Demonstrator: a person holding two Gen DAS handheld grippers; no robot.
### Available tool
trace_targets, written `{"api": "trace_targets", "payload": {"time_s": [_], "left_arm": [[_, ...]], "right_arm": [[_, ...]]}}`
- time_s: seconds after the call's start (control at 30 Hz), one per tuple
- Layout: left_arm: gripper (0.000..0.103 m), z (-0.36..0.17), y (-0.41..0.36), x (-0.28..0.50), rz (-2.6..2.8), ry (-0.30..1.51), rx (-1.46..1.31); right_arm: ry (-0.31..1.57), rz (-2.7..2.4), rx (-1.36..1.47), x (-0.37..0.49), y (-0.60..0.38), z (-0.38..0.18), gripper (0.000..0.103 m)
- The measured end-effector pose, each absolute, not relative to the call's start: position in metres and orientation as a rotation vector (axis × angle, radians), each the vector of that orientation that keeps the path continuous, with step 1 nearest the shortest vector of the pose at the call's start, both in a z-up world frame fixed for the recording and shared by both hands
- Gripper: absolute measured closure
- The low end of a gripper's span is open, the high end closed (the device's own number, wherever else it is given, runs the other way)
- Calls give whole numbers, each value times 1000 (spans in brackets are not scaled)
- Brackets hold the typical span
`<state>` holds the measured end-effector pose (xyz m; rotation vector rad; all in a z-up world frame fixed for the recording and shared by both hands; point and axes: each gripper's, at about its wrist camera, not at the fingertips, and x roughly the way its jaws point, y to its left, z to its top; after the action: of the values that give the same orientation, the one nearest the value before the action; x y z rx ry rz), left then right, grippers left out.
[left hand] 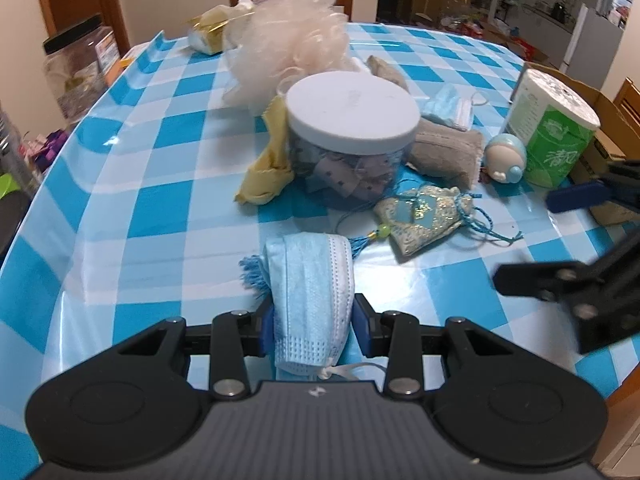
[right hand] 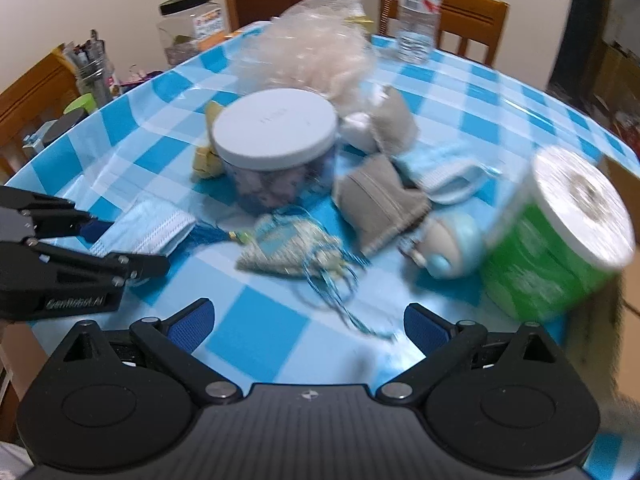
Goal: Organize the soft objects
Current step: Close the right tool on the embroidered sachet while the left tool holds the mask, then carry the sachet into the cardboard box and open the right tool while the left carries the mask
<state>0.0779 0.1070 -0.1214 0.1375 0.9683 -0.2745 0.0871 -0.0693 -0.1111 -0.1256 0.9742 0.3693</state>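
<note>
My left gripper (left hand: 313, 322) is shut on a folded light-blue face mask (left hand: 310, 280), held low over the checked tablecloth; it also shows in the right wrist view (right hand: 148, 226). My right gripper (right hand: 306, 326) is open and empty above the near table edge. Ahead lie an embroidered sachet pouch (left hand: 424, 214) (right hand: 288, 248), a grey pillow (left hand: 444, 152) (right hand: 380, 204), a yellow cloth (left hand: 268, 172), a pale mesh bath pouf (left hand: 288, 40) (right hand: 320, 52) and a second blue mask (left hand: 450, 108) (right hand: 444, 168).
A clear jar with a white lid (left hand: 352, 116) (right hand: 274, 132) stands mid-table. A green-wrapped paper roll (left hand: 556, 132) (right hand: 560, 232) and a small blue-white toy (left hand: 506, 158) (right hand: 448, 248) stand at the right. A water bottle (right hand: 418, 12) and chairs are behind.
</note>
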Motion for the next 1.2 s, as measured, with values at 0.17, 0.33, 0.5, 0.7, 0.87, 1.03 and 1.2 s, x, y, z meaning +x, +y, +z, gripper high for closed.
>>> {"api": "trace_targets", "payload": {"time_s": [0.17, 0.33, 0.5, 0.7, 0.87, 1.03, 1.2], "left_arm": [[66, -120, 118, 77, -257, 972, 115], [66, -120, 124, 80, -258, 971, 101], [66, -118, 126, 81, -272, 967, 84], [66, -119, 130, 83, -282, 966, 73], [66, -120, 131, 87, -284, 970, 74], [66, -119, 130, 88, -300, 973, 78], [66, -117, 128, 90, -330, 985, 105]], "right_arm": [[937, 435, -205, 107, -43, -121, 7], [921, 498, -282, 129, -21, -133, 8], [962, 509, -307, 144, -14, -147, 9], [1002, 534, -293, 139, -17, -146, 16], [997, 536, -296, 139, -16, -143, 29], [1004, 535, -302, 136, -14, -139, 51], [1020, 520, -316, 130, -14, -135, 65]]}}
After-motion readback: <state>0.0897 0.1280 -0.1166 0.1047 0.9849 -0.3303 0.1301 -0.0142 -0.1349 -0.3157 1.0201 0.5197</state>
